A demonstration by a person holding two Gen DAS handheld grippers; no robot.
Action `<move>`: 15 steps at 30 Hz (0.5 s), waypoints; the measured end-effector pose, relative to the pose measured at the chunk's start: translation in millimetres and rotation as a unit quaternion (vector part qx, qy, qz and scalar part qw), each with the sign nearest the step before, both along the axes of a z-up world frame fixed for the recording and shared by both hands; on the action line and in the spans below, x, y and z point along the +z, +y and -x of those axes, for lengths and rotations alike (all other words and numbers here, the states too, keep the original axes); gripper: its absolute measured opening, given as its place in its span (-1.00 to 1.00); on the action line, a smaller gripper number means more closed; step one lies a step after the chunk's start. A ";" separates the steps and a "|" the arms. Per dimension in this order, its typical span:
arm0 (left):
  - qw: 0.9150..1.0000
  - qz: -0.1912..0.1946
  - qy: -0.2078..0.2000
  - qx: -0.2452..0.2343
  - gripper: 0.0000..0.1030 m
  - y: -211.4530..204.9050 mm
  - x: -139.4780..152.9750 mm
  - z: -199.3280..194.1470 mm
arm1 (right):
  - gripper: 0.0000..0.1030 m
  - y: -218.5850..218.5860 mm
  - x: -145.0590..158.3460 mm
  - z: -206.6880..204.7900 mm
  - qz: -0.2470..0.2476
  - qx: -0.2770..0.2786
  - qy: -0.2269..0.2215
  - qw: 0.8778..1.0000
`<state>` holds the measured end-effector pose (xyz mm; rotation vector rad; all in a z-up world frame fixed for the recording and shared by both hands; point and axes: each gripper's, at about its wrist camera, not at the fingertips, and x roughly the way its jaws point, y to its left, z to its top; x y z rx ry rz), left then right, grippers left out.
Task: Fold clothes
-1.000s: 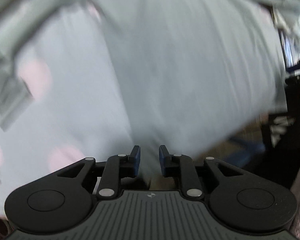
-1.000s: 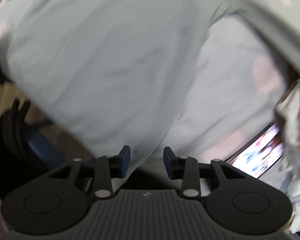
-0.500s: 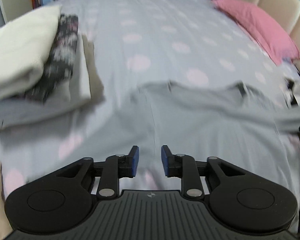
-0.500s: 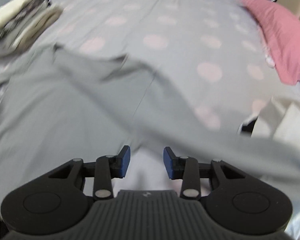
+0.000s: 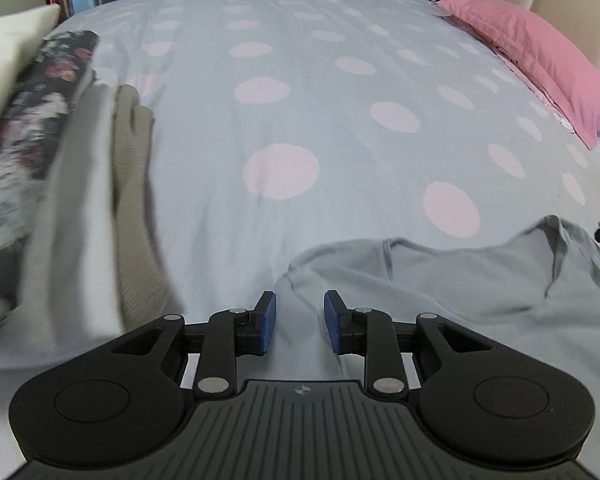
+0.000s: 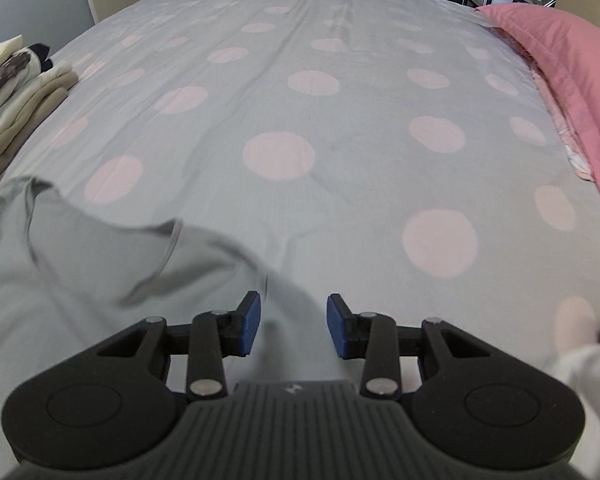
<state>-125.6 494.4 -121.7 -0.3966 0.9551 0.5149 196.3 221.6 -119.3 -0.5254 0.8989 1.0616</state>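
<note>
A light grey garment point(image 5: 452, 280) lies on the bed near its front edge, its far edge rumpled. It also shows in the right wrist view point(image 6: 100, 272) at lower left. My left gripper point(image 5: 300, 322) is over the garment's left corner, jaws apart with cloth between them. My right gripper point(image 6: 292, 326) is over the garment's right corner, jaws apart with cloth running between them. Neither pair of pads presses the cloth.
The bed has a grey cover with pink dots point(image 5: 300, 120). A stack of folded clothes point(image 5: 60, 184) sits at the left; it shows in the right wrist view point(image 6: 16, 96) too. A pink pillow point(image 5: 540, 60) lies at the right. A white cloth point(image 6: 588, 364) is at lower right.
The grey garment filled both views a second ago; it has come down onto the bed and now lies spread near the front edge. Both grippers have opened slightly wider.
</note>
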 end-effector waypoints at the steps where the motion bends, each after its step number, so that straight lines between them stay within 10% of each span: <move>1: 1.000 0.003 0.000 -0.006 -0.53 1.9 -5.1 -3.8 | -0.22 5.3 -4.6 -2.7 -0.002 0.001 0.003 1.000; 5: 1.000 0.006 0.005 -0.018 -0.52 3.7 -23.0 -14.3 | -0.24 20.2 -24.0 -5.8 0.011 0.010 0.013 1.000; 9: 1.000 0.009 -0.005 0.000 -0.60 5.3 -28.3 -14.8 | -0.88 24.5 -32.0 1.6 0.019 0.029 0.016 0.999; 15: 0.999 -0.010 -0.025 0.025 -0.93 -0.5 -8.9 -5.9 | -0.92 21.9 -0.5 12.4 -0.010 0.028 -0.053 0.998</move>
